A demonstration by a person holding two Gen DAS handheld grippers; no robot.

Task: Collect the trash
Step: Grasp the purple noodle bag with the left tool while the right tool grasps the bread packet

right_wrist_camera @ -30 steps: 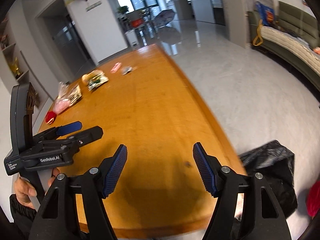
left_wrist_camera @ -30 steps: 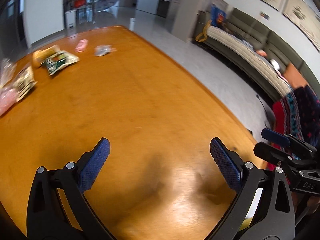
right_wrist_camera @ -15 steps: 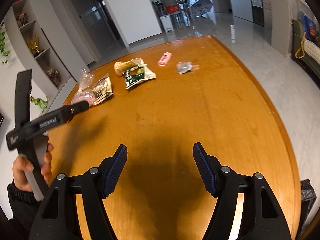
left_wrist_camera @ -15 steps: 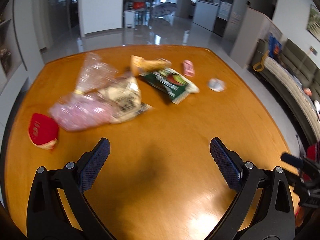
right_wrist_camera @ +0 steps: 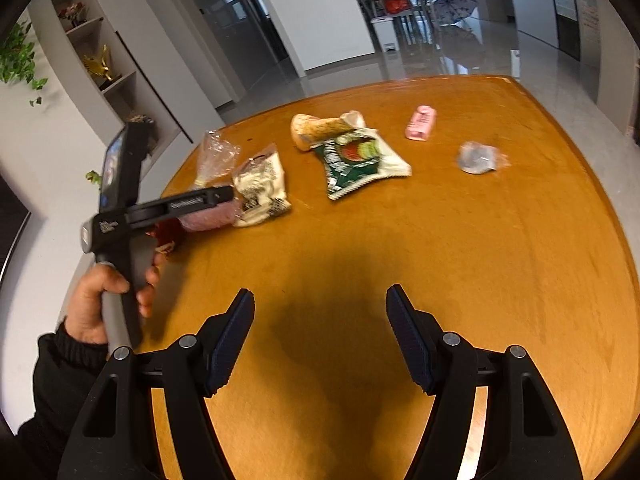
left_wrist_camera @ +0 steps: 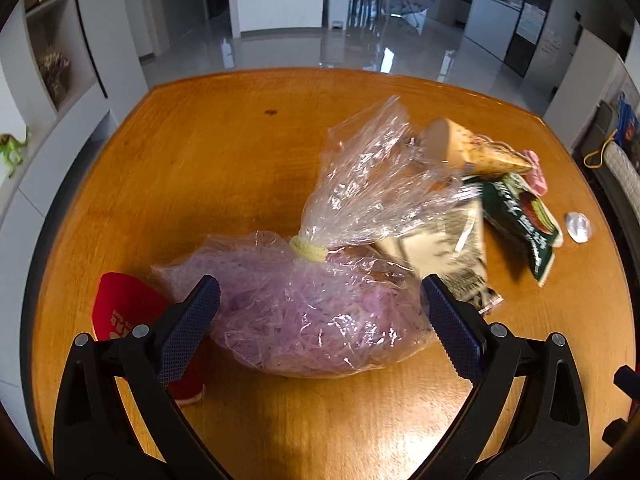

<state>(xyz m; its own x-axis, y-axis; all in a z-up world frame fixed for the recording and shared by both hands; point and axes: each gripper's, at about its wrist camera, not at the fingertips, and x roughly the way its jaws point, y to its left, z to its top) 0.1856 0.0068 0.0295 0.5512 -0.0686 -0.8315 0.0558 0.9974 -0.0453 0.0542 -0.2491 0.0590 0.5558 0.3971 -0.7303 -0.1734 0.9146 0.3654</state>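
Note:
My left gripper (left_wrist_camera: pixel 320 328) is open, its jaws on either side of a clear plastic bag of pink shreds (left_wrist_camera: pixel 312 312) tied with a yellow band, not closed on it. A red wrapper (left_wrist_camera: pixel 124 308) lies at its left. Behind lie a grey-white packet (left_wrist_camera: pixel 452 252), a green snack packet (left_wrist_camera: pixel 520 220), a tan cone wrapper (left_wrist_camera: pixel 476 152), a pink packet (left_wrist_camera: pixel 536 172) and a crumpled clear wrapper (left_wrist_camera: pixel 578 226). My right gripper (right_wrist_camera: pixel 320 336) is open and empty over bare table. The right wrist view shows the left gripper (right_wrist_camera: pixel 180 204) at the pink bag (right_wrist_camera: pixel 212 218).
The trash lies on an orange wooden table (left_wrist_camera: pixel 200 160) with rounded edges. Shelves (right_wrist_camera: pixel 104 76) stand along the wall at the left. Glossy floor (left_wrist_camera: pixel 320 52) lies beyond the far edge.
My left gripper has swung left from the table's right edge and closed in on the pink bag. My right gripper has turned from the table edge and black bag toward the trash.

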